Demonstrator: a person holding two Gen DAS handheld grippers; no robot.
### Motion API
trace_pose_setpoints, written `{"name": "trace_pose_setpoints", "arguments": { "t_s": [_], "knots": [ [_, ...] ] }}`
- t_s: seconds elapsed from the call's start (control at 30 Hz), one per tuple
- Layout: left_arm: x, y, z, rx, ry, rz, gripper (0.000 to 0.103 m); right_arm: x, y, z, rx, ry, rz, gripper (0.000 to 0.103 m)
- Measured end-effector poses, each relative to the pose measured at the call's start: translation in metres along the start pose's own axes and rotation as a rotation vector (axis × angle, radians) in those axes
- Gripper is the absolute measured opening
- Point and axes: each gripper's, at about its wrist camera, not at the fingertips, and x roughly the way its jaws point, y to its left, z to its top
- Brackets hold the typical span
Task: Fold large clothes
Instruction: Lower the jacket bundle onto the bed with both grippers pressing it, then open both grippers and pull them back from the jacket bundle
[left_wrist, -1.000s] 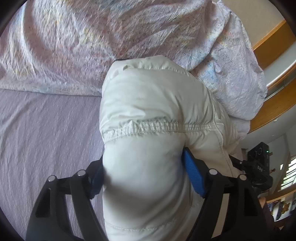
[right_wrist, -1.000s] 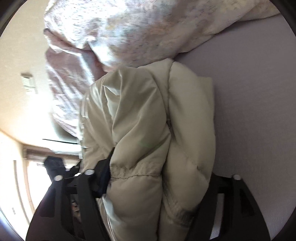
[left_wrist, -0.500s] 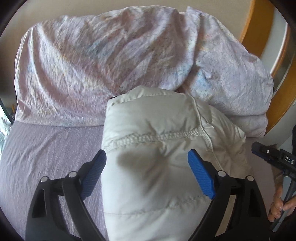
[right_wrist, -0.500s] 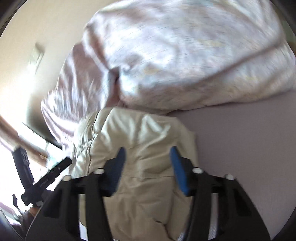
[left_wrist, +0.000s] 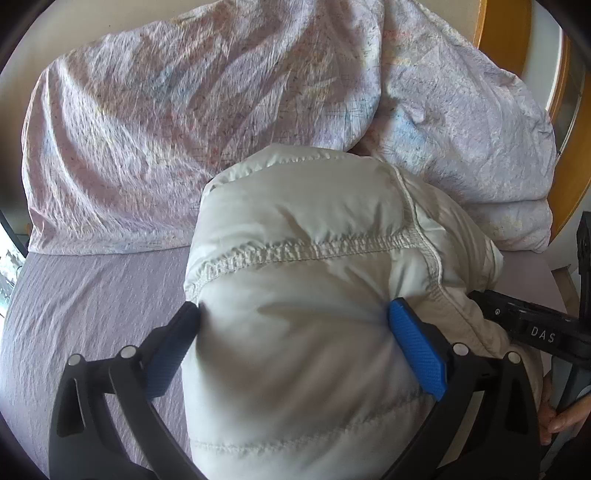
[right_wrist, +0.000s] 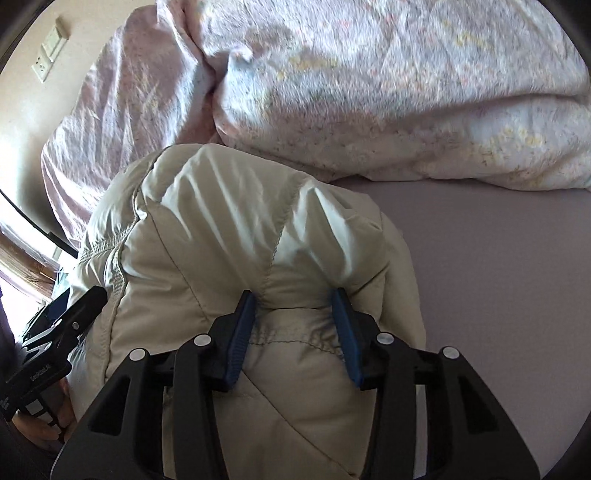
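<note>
The cream-white quilted puffer jacket (left_wrist: 317, 295) lies bunched in a thick folded bundle on the lilac bed sheet (left_wrist: 85, 295), its far end just against the crumpled pale floral duvet (left_wrist: 177, 122) heaped at the head of the bed. A puckered stitched seam runs across its upper fold.

The left gripper (left_wrist: 293, 317) straddles the near part of the bundle with its jaws at their widest; they have just been opening, and the 2 blue pads sit at the flanks of the padded fabric, which bulges between them. Whether they press on it cannot be told.

The right gripper (right_wrist: 295, 306), seen from its own camera, has its jaws narrower, having closed in this last second, and pinches a ridge of the jacket (right_wrist: 258, 229) between its blue pads, the cloth gathered and creased there.

Beyond the duvet is a beige wall with a white wall switch plate (right_wrist: 50, 48).
</note>
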Motion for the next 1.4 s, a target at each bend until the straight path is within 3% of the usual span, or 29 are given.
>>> {"name": "trace_pose_setpoints", "arguments": {
  "t_s": [0.6, 0.67, 0.8, 0.97, 1.03, 1.13, 1.23, 1.4],
  "knots": [
    [0.012, 0.006, -0.001, -0.024, -0.025, -0.001, 0.101, 0.019, 0.011, -0.018, -0.009, -0.057, -0.024, 0.049],
    [0.005, 0.008, -0.003, -0.039, -0.021, -0.001, 0.101, 0.013, 0.013, -0.015, -0.006, -0.040, -0.028, 0.053],
    [-0.013, 0.013, -0.009, -0.064, -0.015, 0.007, 0.101, -0.012, 0.019, -0.019, -0.009, -0.032, -0.081, 0.088],
    [-0.052, 0.013, -0.026, -0.039, -0.042, 0.024, 0.101, -0.053, 0.026, -0.037, -0.036, -0.033, -0.104, 0.090],
    [-0.067, 0.015, -0.036, -0.039, -0.042, 0.020, 0.101, -0.071, 0.031, -0.047, -0.053, -0.037, -0.124, 0.098],
    [-0.087, 0.015, -0.051, -0.029, -0.045, 0.018, 0.101, -0.090, 0.041, -0.061, -0.079, -0.028, -0.131, 0.102],
    [-0.106, 0.016, -0.069, -0.017, -0.037, 0.005, 0.101, -0.108, 0.045, -0.081, -0.087, -0.019, -0.148, 0.102],
    [-0.130, 0.017, -0.096, 0.019, -0.004, -0.008, 0.101, -0.129, 0.053, -0.112, -0.094, -0.008, -0.107, 0.102]
  ]
}}
